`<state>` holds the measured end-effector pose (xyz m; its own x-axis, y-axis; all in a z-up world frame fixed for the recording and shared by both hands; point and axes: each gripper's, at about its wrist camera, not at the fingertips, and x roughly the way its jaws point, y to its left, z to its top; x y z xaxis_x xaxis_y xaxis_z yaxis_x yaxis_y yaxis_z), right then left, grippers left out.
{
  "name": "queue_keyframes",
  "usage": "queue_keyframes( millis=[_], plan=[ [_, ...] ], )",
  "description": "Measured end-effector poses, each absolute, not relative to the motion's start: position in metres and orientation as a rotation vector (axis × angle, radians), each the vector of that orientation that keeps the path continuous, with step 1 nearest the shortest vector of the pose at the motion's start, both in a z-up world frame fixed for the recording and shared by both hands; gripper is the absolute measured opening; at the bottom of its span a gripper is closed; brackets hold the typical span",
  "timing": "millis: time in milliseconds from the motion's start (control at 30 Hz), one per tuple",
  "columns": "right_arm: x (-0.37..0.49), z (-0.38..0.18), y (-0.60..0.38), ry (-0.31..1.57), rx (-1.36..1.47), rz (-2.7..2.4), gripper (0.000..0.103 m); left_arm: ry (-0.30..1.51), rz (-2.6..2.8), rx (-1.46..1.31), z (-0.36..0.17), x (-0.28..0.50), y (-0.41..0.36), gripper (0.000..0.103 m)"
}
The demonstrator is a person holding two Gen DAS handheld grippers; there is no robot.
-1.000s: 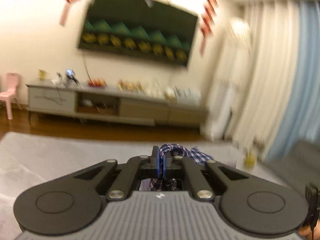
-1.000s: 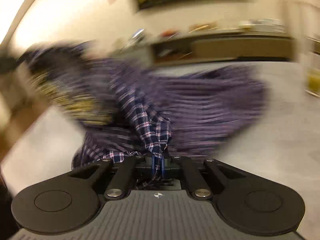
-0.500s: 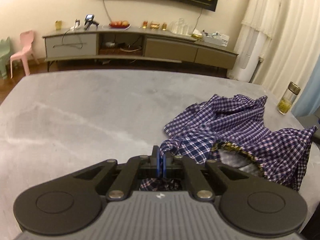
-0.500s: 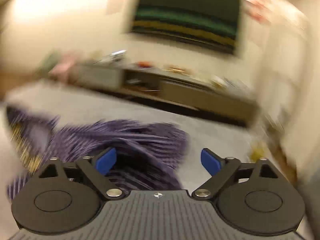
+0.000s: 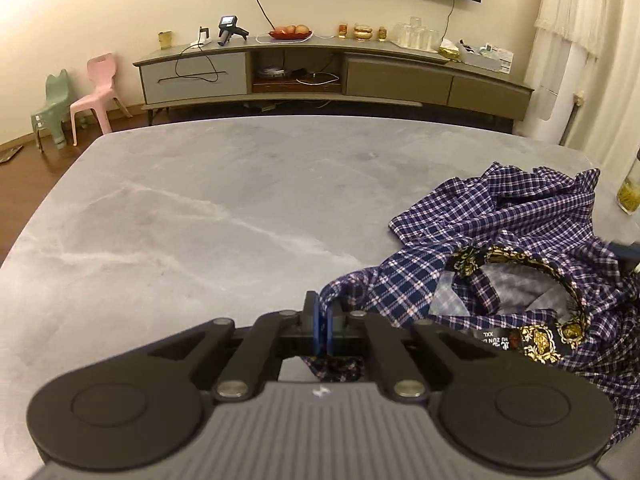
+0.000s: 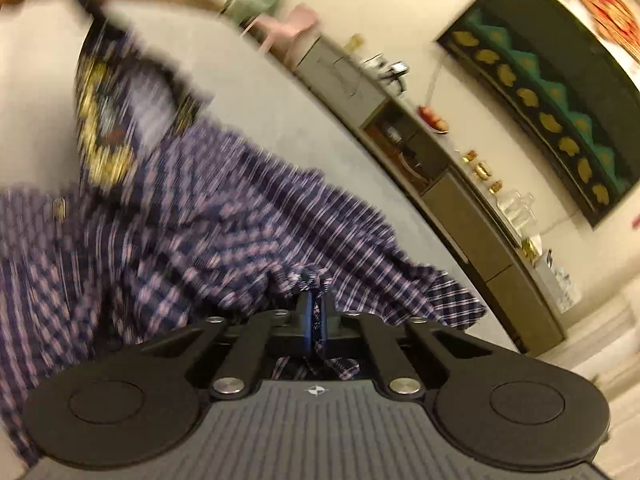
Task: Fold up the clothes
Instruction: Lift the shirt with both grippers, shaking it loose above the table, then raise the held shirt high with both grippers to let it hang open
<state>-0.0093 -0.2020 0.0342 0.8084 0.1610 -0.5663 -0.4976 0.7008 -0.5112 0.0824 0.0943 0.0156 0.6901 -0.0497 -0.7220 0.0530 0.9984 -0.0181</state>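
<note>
- Plaid shirt [image 5: 516, 248]: crumpled heap at right edge of grey marble table [image 5: 200, 208]; collar lining black w/ gold print.
- Neck label [image 5: 494, 340]: "XXL" legible, remaining text too small to read.
- Left gripper [image 5: 322, 326]: jaws pinched tight on a shirt fold nr front edge.
- Right gripper [image 6: 314, 316]: jaws clamped on shirt cloth; view blurred.
- Glass jar [image 5: 629, 196]: far right edge, yellow contents.

The shirt [image 5: 516, 264] is heaped on the table [image 5: 208, 216], right of and ahead of the left gripper's fingers [image 5: 316, 322], one edge pinched between them. A jar [image 5: 629, 196] is set beyond, far right. The cabinet [image 5: 332, 74] is placed behind the table.
</note>
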Motion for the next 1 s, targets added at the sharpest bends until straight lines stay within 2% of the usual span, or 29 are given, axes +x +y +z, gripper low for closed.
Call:
queue_keyframes(
  millis=[167, 333, 467, 500, 533, 567, 600, 633, 700, 833, 867, 900, 933, 967, 1000],
  plan=[
    [-0.018, 0.065, -0.227, 0.436, -0.501, 0.317, 0.000, 0.782, -0.072, -0.006, 0.028, 0.074, 0.093, 0.003],
    [-0.043, 0.099, -0.259, 0.380, -0.386, 0.315, 0.000, 0.684, -0.115, -0.008, 0.064, 0.055, 0.090, 0.003],
    [-0.052, 0.080, -0.258, 0.423, -0.450, 0.338, 0.002, 0.668, -0.126, 0.003, 0.073, 0.049, 0.089, 0.003],
    [-0.054, 0.070, -0.256, 0.439, -0.474, 0.345, 0.010, 0.675, -0.125, 0.007, 0.072, 0.048, 0.088, 0.003],
    [-0.053, 0.058, -0.252, 0.463, -0.502, 0.357, 0.030, 0.685, -0.125, 0.010, 0.069, 0.048, 0.087, 0.003],
    [-0.052, 0.047, -0.246, 0.476, -0.536, 0.366, 0.043, 0.696, -0.125, 0.012, 0.065, 0.047, 0.087, 0.003],
    [-0.051, 0.037, -0.239, 0.478, -0.578, 0.375, 0.062, 0.701, -0.127, 0.011, 0.061, 0.047, 0.086, 0.003],
    [-0.051, 0.027, -0.232, 0.479, -0.621, 0.381, 0.074, 0.705, -0.129, 0.009, 0.058, 0.047, 0.087, 0.003],
    [-0.046, 0.013, -0.219, 0.473, -0.716, 0.371, 0.086, 0.707, -0.133, 0.005, 0.052, 0.046, 0.087, 0.003],
    [-0.023, 0.007, -0.210, 0.484, -0.774, 0.337, 0.087, 0.696, -0.151, -0.006, 0.045, 0.047, 0.089, 0.003],
    [-0.013, 0.008, -0.212, 0.525, -0.736, 0.361, 0.085, 0.693, -0.157, -0.009, 0.044, 0.048, 0.090, 0.003],
    [-0.003, 0.009, -0.214, 0.565, -0.697, 0.385, 0.065, 0.680, -0.159, -0.013, 0.046, 0.046, 0.091, 0.003],
    [0.003, 0.012, -0.216, 0.590, -0.655, 0.405, 0.006, 0.664, -0.159, -0.016, 0.050, 0.043, 0.093, 0.003],
    [-0.004, 0.026, -0.221, 0.566, -0.609, 0.410, 0.000, 0.647, -0.160, -0.020, 0.054, 0.040, 0.094, 0.003],
    [-0.011, 0.039, -0.226, 0.541, -0.563, 0.415, 0.000, 0.617, -0.166, -0.025, 0.061, 0.033, 0.098, 0.003]
  ],
)
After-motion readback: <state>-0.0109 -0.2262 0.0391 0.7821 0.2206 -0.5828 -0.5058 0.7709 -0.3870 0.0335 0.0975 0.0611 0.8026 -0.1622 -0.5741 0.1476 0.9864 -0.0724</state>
